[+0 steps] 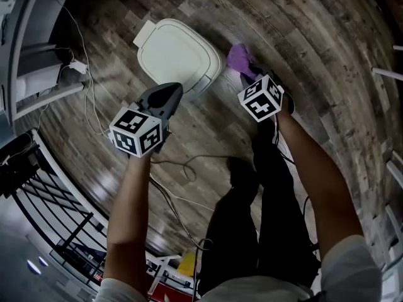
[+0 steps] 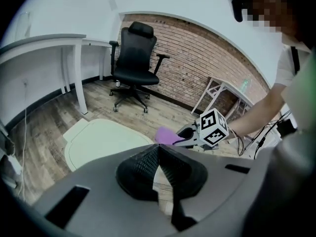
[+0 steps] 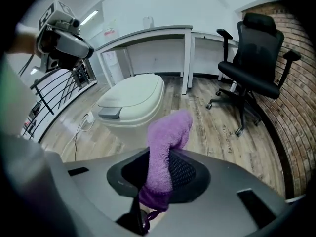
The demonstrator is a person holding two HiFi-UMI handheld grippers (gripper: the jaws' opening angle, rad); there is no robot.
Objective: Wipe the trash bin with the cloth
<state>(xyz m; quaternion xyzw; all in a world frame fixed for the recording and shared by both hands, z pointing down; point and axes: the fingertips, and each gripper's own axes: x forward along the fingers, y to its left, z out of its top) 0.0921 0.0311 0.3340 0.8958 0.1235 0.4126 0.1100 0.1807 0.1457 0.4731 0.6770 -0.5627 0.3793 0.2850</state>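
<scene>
My right gripper (image 3: 159, 168) is nearest, and its jaws are clamped on the purple cloth (image 3: 167, 132). The cloth runs up between the pads, and its free end flops over at the top. A loose tail of it hangs below the jaws.

On to my left gripper (image 2: 158, 151): the jaws are together with the tips touching, and nothing is between them.

In the head view I hold both grippers out in front of me over the wood floor (image 1: 327, 55), with my black trousers (image 1: 264, 187) below them. The left one sits over the near edge of the trash bin (image 1: 179, 54). In the right gripper view it hangs in the air, higher than the lid.

The trash bin is pale and rounded, with its lid down, and it stands on the floor just ahead of me. The cloth is just beside its right side, with bare floor showing between them, so there is no contact. A thin cable (image 1: 94, 106) trails across the boards on the bin's left.

Further out, a black office chair (image 2: 134, 58) stands on its castors beyond the bin. A white desk (image 3: 148, 33) runs along the wall beside it. Behind the chair is a brick wall (image 2: 207, 63).
</scene>
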